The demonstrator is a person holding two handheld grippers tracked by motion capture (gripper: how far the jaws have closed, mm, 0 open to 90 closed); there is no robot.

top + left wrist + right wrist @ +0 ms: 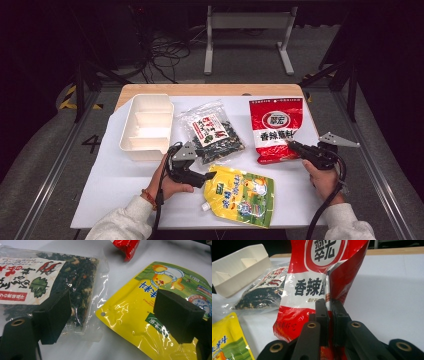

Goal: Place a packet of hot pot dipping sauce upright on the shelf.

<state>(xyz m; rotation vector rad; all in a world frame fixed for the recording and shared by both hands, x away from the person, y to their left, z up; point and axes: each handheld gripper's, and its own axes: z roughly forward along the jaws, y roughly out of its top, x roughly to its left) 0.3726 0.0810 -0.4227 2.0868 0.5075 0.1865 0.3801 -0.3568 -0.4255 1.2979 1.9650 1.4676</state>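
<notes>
A red snack bag (275,127) lies at the right of the table. My right gripper (291,145) is shut on its right edge, and in the right gripper view the pinched bag (312,287) rises from between the jaws of that gripper (328,305). A yellow spouted pouch (242,194) lies near the front. My left gripper (212,176) hovers open at the pouch's upper left corner. Seen from the left gripper view, its wide jaws frame the yellow pouch (140,312) and a clear bag of dark dried food (50,285) with nothing between them.
A white divided tray (146,127) stands at the back left of the white mat (125,190). The clear bag of dark dried food (214,131) lies between the tray and the red bag. Beyond the wooden table edge stand a grey frame and cables on the floor.
</notes>
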